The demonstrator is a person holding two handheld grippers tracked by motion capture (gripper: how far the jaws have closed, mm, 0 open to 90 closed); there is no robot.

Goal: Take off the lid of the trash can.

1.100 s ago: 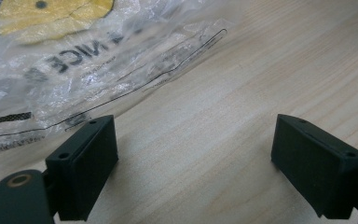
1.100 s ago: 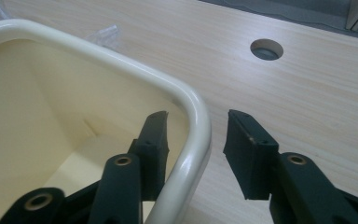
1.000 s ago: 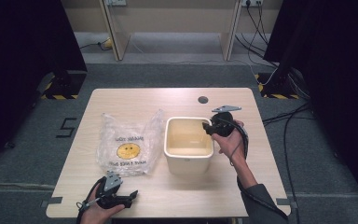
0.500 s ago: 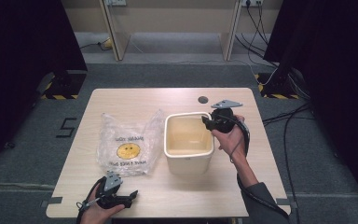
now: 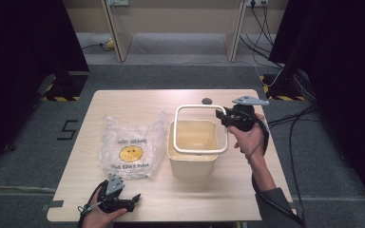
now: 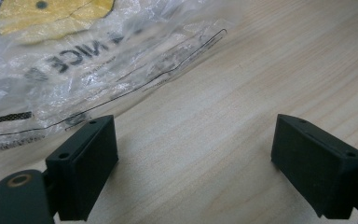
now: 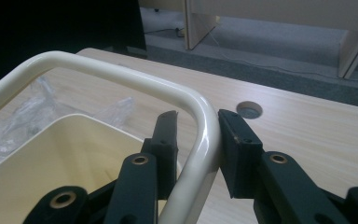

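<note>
The right claw (image 5: pixel 222 115) is lifting the cream ring (image 5: pixel 201 129), a rim piece, up off the cream bin (image 5: pixel 192 151) in the middle of the tabletop (image 5: pixel 138 99). It is best to lift straight up and keep the ring flat, so it does not catch on the bin. This claw is partly closed and pinches the ring's corner. The left claw (image 5: pixel 132 199) is wide open, holds nothing, and rests near the plastic bag (image 5: pixel 130 146).

Black hand-held gripper (image 7: pixel 196 140), prob. brass screws

Cream bin (image 5: pixel 192 159); clear bag (image 5: pixel 132 147), yellow smiley print
</note>
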